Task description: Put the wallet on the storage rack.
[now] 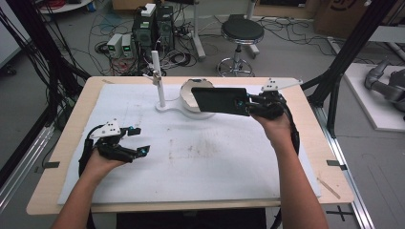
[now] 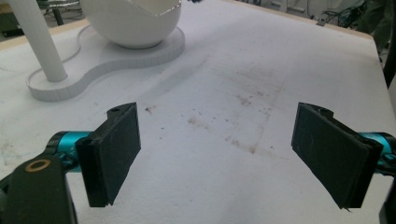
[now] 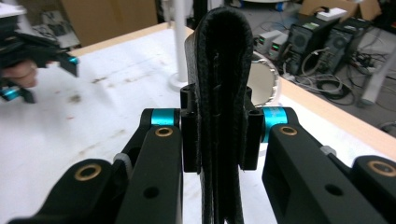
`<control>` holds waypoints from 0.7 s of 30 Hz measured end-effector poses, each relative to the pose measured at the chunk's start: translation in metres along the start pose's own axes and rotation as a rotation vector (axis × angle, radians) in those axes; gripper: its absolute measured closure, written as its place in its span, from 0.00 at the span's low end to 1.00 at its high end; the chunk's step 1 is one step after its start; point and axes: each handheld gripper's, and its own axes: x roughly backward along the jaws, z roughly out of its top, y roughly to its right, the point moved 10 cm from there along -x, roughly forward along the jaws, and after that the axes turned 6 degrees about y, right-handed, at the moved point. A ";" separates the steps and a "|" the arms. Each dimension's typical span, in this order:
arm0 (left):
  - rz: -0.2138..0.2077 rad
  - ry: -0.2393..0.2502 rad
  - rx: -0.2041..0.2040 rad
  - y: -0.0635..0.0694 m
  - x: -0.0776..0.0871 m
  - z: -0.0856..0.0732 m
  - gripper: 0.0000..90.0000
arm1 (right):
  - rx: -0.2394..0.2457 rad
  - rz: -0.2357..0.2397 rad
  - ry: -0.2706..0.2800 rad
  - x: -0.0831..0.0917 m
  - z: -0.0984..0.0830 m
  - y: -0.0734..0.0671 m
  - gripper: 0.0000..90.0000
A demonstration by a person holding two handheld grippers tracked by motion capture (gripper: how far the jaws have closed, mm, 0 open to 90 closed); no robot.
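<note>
Gripping a flat black leather-like wallet (image 1: 220, 100), the right gripper (image 1: 249, 102) is holding it lifted above the far side of the white foam-covered table (image 1: 215, 162), in front of the white egg-shaped bowl (image 1: 191, 95) on its white stand with an upright post (image 1: 159, 81). Seen from the right gripper view, the wallet (image 3: 219, 93) is standing edge-on, clamped tight between both pads, a detail the high view is not giving. The left gripper (image 1: 136, 140) is resting low near the table's left side; its own view is showing both pads (image 2: 114, 149) spread wide with bare stained foam (image 2: 224, 121) between them.
</note>
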 end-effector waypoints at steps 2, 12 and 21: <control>0.010 0.002 -0.006 -0.001 0.000 0.000 0.17 | 0.006 -0.015 -0.011 -0.005 0.005 0.008 0.85; 0.037 -0.012 -0.007 -0.005 -0.001 -0.003 0.17 | 0.014 -0.039 -0.095 -0.037 0.021 0.022 0.85; 0.032 -0.007 -0.010 -0.003 0.000 -0.002 0.17 | 0.025 -0.052 -0.167 -0.069 0.015 0.025 0.85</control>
